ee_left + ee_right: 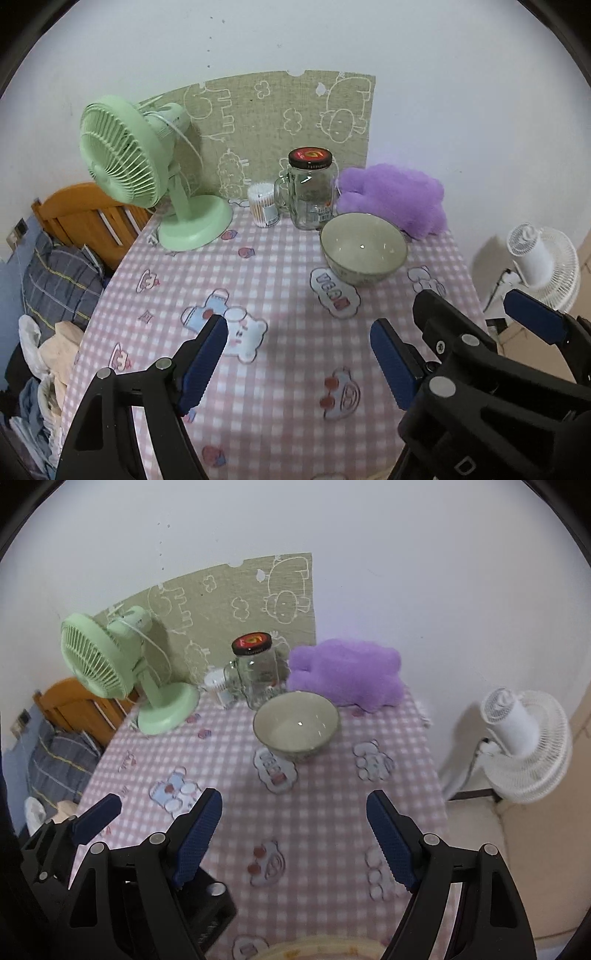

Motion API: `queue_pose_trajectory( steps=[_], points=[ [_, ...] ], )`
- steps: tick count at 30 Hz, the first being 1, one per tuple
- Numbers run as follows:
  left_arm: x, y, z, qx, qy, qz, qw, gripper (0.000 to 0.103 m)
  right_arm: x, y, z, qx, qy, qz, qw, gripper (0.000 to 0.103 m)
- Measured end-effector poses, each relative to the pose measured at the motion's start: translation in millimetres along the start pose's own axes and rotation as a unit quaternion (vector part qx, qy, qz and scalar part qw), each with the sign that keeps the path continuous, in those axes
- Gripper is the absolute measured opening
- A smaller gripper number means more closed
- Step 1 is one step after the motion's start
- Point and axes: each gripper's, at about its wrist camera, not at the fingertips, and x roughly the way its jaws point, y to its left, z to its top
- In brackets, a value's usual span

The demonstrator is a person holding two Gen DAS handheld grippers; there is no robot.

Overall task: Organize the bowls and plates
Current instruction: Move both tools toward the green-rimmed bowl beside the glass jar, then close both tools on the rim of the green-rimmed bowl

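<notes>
We hover over the checked tablecloth (325,812), left gripper (299,365) and right gripper (295,840) both spread, nothing between the jaws. The bowl (296,725) sits upright toward the far edge, just before the glass jar (258,672) and purple plush (347,672); bare cloth between.

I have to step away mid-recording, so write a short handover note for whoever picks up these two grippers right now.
Left gripper: open, nothing between its fingers, above the checked tablecloth.
Right gripper: open, also empty, beside the left one.
Bowl: upright and empty on the table, ahead of both grippers, in front of the glass jar and the purple plush. Neither gripper touches it.
A pale rim shows at the bottom edge of the right wrist view; possibly a plate, too cut off to tell.
Done: nothing visible yet.
Left: pick up the bowl and group it with the other dishes.
</notes>
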Motion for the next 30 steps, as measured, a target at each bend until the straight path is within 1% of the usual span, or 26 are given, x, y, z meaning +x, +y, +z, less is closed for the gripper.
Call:
queue_pose_trajectory(
  steps=[7, 14, 17, 19, 20, 21, 22, 24, 26, 28, 30],
  points=[
    [35.7, -14.9, 30.4, 0.007, -0.002, 0.010, 0.9999, 0.081, 38.5, -18.1, 33.9, 0.005, 0.000, 0.005, 1.000, 0.083],
    [70.0, -24.6, 51.6, 0.006, -0.009, 0.002, 0.9999, 0.080, 70.7, -28.7, 59.1, 0.003, -0.008, 0.000, 1.000, 0.083],
    [89.0, -29.0, 58.3, 0.008, -0.004, 0.001, 1.0000, 0.080, 89.0, -33.6, 67.5, 0.005, -0.006, -0.002, 1.000, 0.083],
    [98.9, -30.7, 61.4, 0.009, -0.005, 0.005, 0.9999, 0.077, 102.6, -36.3, 71.4, 0.009, -0.005, -0.004, 1.000, 0.083],
    [104.4, -31.6, 63.0, 0.011, -0.003, 0.008, 0.9999, 0.076, 102.6, -36.3, 71.4, 0.009, -0.005, -0.004, 1.000, 0.083],
    [110.6, -32.3, 64.1, 0.011, -0.001, 0.011, 0.9999, 0.074, 107.4, -37.2, 72.7, 0.010, -0.004, -0.006, 1.000, 0.083],
    [116.5, -32.9, 64.4, 0.012, 0.003, 0.012, 0.9999, 0.068, 121.5, -39.7, 73.7, 0.017, 0.001, -0.013, 1.000, 0.083],
    [128.5, -33.3, 64.5, 0.012, 0.014, 0.007, 0.9998, 0.064, 126.2, -41.1, 73.6, 0.021, 0.004, -0.016, 1.000, 0.083],
    [139.1, -33.8, 63.7, 0.011, 0.021, 0.007, 0.9997, 0.064, 144.6, -44.5, 71.6, 0.033, 0.014, -0.019, 0.999, 0.083],
    [150.0, -35.7, 62.8, 0.017, 0.026, 0.012, 0.9994, 0.061, 157.4, -46.2, 70.3, 0.033, 0.021, -0.020, 0.999, 0.074],
    [159.2, -37.5, 62.7, 0.021, 0.031, 0.013, 0.9992, 0.060, 166.7, -48.0, 69.2, 0.033, 0.027, -0.021, 0.999, 0.072]
  ],
)
